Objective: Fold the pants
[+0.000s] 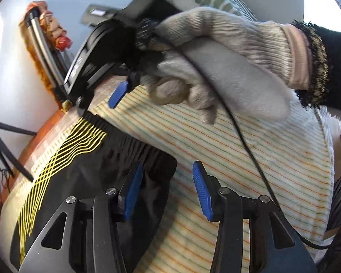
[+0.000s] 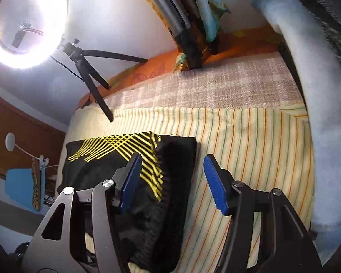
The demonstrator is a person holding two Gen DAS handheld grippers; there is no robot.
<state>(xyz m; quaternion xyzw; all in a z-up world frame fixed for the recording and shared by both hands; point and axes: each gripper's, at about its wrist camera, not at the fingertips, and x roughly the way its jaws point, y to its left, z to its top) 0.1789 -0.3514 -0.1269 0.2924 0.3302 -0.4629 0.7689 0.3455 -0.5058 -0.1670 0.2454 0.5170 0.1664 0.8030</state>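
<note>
The black pants [image 2: 134,179] with a yellow line pattern lie folded into a compact rectangle on the striped cloth [image 2: 250,150]. They also show in the left wrist view [image 1: 84,159]. My left gripper [image 1: 167,188] is open and empty, just above the pants' right edge. My right gripper [image 2: 174,179] is open and empty, above the pants' right edge. The right gripper's body also shows in the left wrist view [image 1: 102,52], held by a gloved hand [image 1: 216,56] above the pants' far end.
The striped cloth covers a bed with a checked blanket [image 2: 216,88] and an orange sheet [image 2: 147,72] behind. A ring light [image 2: 27,22] on a small tripod [image 2: 91,75] stands at the far left. A cable [image 1: 250,150] hangs from the right gripper.
</note>
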